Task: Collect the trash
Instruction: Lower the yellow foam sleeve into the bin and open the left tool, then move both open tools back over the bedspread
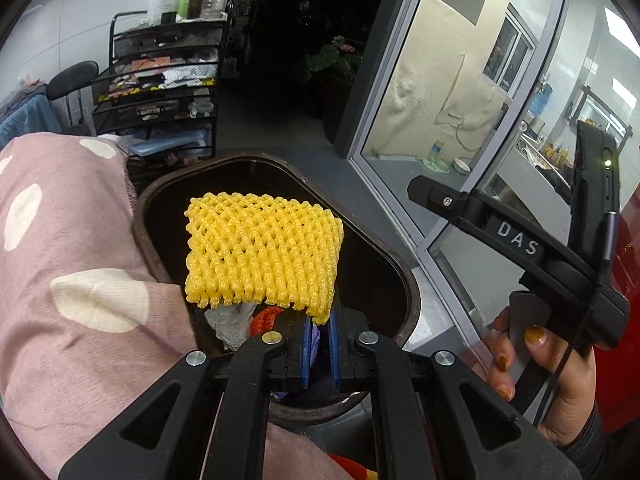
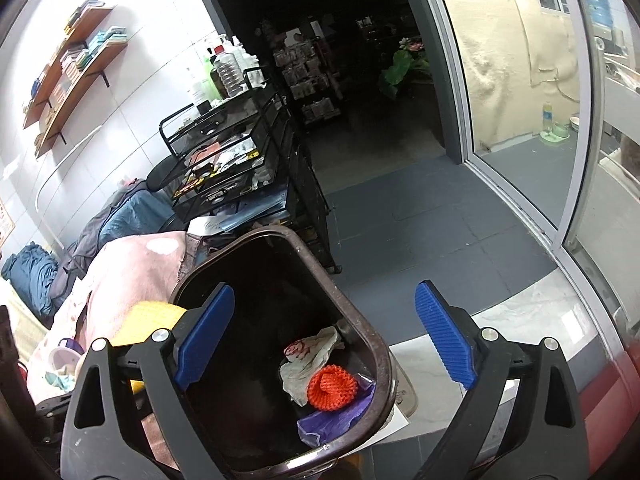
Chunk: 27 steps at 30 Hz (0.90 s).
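viewing from the left wrist, the left gripper point(image 1: 318, 330) is clamped on one corner of the yellow foam net point(image 1: 262, 252), held over the brown bin point(image 1: 404, 280); light, springy, easily crushed. from the right wrist, the right gripper point(image 2: 324, 336) is spread wide, empty, above the bin.

white letters "das" on the black body of the right tool point(image 1: 518, 235), no other text legible
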Each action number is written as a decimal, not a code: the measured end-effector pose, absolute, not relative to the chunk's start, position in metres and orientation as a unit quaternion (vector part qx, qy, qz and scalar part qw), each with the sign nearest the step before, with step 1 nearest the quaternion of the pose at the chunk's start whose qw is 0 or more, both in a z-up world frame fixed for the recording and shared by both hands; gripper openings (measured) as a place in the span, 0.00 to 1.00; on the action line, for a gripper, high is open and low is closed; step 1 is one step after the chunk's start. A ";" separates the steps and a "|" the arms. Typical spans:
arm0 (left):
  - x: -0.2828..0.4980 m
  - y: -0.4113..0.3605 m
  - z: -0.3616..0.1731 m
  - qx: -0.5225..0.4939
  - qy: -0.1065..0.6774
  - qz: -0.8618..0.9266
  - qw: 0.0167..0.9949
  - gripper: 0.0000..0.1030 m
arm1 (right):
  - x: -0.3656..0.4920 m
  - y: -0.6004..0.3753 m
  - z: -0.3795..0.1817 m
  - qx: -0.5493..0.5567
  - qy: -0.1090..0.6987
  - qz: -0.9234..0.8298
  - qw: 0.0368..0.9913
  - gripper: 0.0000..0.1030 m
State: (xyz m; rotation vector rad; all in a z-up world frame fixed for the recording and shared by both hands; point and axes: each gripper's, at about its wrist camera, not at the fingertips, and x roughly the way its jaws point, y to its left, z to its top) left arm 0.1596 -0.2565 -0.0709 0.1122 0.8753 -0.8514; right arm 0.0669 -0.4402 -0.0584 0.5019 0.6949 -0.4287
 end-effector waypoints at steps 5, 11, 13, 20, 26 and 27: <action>0.161 -0.261 -0.079 0.057 0.425 -0.401 0.810 0.51 | 0.066 -0.445 -0.059 0.246 0.331 -0.214 0.885 0.90; 0.154 -0.260 -0.077 0.066 0.407 -0.405 0.816 0.86 | 0.066 -0.448 -0.060 0.250 0.329 -0.216 0.885 0.91; 0.153 -0.261 -0.076 0.070 0.403 -0.404 0.818 0.89 | 0.065 -0.448 -0.060 0.249 0.329 -0.217 0.885 0.91; 0.141 -0.253 -0.064 0.084 0.367 -0.400 0.836 0.92 | 0.067 -0.443 -0.060 0.247 0.327 -0.207 0.888 0.91; 0.124 -0.234 -0.051 0.102 0.329 -0.391 0.853 0.95 | 0.070 -0.432 -0.058 0.235 0.329 -0.183 0.896 0.91; 0.123 -0.230 -0.049 0.106 0.325 -0.388 0.856 0.95 | 0.071 -0.430 -0.057 0.233 0.329 -0.179 0.897 0.91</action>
